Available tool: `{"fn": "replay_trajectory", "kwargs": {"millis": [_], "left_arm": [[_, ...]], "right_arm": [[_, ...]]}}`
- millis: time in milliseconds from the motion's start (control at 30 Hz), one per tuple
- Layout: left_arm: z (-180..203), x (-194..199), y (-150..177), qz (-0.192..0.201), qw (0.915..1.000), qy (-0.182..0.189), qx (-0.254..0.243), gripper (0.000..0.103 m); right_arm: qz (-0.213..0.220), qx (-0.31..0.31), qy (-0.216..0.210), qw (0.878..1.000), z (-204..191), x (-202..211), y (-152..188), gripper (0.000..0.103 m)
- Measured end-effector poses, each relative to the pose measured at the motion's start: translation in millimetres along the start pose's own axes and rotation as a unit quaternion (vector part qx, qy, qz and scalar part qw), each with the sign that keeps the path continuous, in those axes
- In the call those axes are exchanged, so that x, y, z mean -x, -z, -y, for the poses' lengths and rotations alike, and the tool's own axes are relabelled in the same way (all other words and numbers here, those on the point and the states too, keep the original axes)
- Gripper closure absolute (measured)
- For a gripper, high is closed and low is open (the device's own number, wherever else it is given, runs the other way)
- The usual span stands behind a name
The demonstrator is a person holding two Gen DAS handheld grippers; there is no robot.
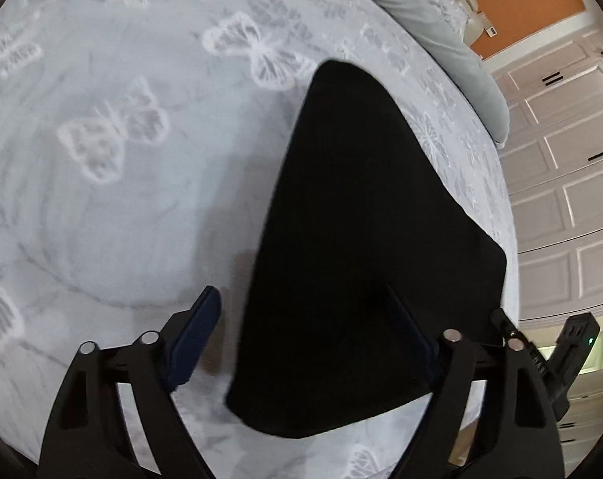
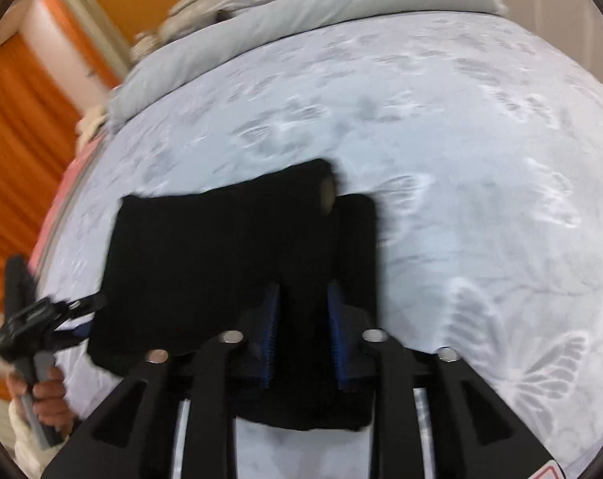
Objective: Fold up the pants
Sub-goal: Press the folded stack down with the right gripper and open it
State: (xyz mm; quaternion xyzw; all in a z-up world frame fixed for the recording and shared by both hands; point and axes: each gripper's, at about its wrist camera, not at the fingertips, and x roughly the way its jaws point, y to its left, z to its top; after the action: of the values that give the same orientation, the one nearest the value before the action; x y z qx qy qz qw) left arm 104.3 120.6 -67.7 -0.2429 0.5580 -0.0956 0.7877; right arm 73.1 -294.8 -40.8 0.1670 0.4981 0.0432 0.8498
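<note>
Since the black pants (image 2: pixel 221 263) lay soft and limp on the bed (image 2: pixel 461 159), I judged a corner best, left tongs (image 1: pixel 301 319) wide, right tongs (image 2: pixel 303 335) parted, gripping nothing.

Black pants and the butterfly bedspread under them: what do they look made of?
The black pants look like a soft matte knit or fleece: no sheen, thick rounded fold edges; weave not resolvable. The bedspread looks like plush, short-pile fabric, pale grey-blue with raised white butterfly motifs and brushed streaks in the nap.
</note>
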Motion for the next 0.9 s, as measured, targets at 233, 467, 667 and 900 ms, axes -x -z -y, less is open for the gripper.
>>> {"fn": "replay_trajectory", "kwargs": {"millis": [233, 467, 667, 900], "left_arm": [[-13, -16, 0, -0.019, 0.9993, 0.000, 0.033, 0.005], [9, 5, -4, -0.010, 0.9982, 0.053, -0.025, 0.079], [-9, 54, 17, -0.024, 0.9967, 0.055, -0.055, 0.072], [-36, 66, 27, 0.025, 0.9964, -0.035, -0.073, 0.047]], "right_arm": [[-0.075, -0.076, -0.052, 0.993, 33, -21, 10, 0.018], [-0.040, -0.002, -0.081, 0.996, -14, -8, 13, 0.069], [-0.062, 0.053, -0.133, 0.988, -28, 41, 38, 0.061], [-0.052, 0.024, -0.051, 0.997, -10, 28, 42, 0.043]]}}
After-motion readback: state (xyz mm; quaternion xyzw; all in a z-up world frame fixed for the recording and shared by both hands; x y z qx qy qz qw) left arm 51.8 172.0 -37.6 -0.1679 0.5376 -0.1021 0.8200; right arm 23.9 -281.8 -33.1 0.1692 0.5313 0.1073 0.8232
